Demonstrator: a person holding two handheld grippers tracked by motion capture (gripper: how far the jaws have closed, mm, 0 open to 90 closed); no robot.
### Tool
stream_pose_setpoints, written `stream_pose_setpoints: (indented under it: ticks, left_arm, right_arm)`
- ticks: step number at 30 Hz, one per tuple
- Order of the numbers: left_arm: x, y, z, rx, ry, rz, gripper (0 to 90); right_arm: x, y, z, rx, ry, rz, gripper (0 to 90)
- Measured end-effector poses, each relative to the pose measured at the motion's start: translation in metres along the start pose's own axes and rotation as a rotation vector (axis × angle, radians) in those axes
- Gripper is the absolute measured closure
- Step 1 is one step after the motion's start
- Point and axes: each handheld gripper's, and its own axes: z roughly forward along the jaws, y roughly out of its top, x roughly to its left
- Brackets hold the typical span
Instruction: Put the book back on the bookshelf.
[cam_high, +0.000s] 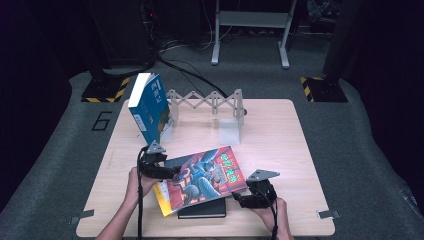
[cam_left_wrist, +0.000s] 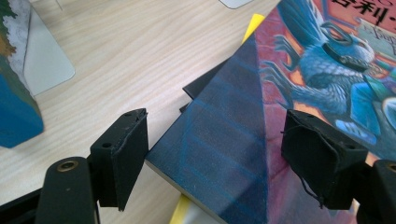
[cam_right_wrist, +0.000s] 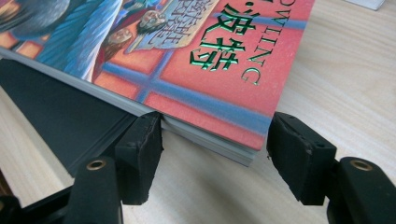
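Glossy paperback (cam_high: 205, 179), pale wood-grain table (cam_high: 280, 130)

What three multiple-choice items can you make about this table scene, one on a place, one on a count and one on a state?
1. Where does the red illustrated book lie?
A. upright in the rack
B. on top of a black book
C. on the floor

2. How many books are on the table?
A. three
B. one
C. five

3. How does the blue book stand?
A. flat on the table
B. open, face down
C. upright, leaning at the white folding rack

Answers:
1. B: the high view shows the black book sticking out beneath it, and the right gripper view shows a black cover under its edge.
2. A: the red, black and blue books are the ones in sight.
3. C: it stands on its lower edge, tilted, at the rack's left end; whether it touches the rack I cannot tell.
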Motion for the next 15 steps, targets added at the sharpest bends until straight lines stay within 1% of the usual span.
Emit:
stream_pose_setpoints:
  ticks: [3,5,7,8,10,13,15]
  left_arm:
    - [-0.0011,-0.0032,-0.0029,-0.001,-0.001,0.002,23.5]
    - [0.0000,-0.0036,-0.0046,0.009,-0.010,0.005,23.8]
    - [0.0002,-0.0024,-0.0042,0.012,-0.013,0.000,23.8]
    - [0.0001,-0.0010,-0.0039,0.012,-0.011,0.006,23.4]
    - [-0.0001,0.0027,-0.0035,0.008,-0.015,0.015,23.0]
    - [-0.0004,0.0058,-0.0005,0.005,-0.033,0.003,23.2]
    - [-0.0008,0.0060,0.0021,0.011,-0.047,0.006,24.3]
  right_arm:
    - [-0.0035,0.0032,0.0010,-0.005,-0.003,0.001,36.2]
    - [-0.0049,0.0053,0.0014,-0.008,-0.008,0.002,36.2]
    - [-0.0057,0.0058,0.0009,0.002,-0.009,0.000,33.9]
    - [-0.0045,0.0049,0.0008,0.000,-0.012,0.013,33.0]
    - [-0.0042,0.0020,-0.0010,0.006,-0.021,0.013,30.6]
    - [-0.0043,-0.0022,-0.0044,-0.007,-0.017,0.032,32.3]
    - [-0.0048,-0.0028,-0.0043,-0.002,-0.019,0.028,33.8]
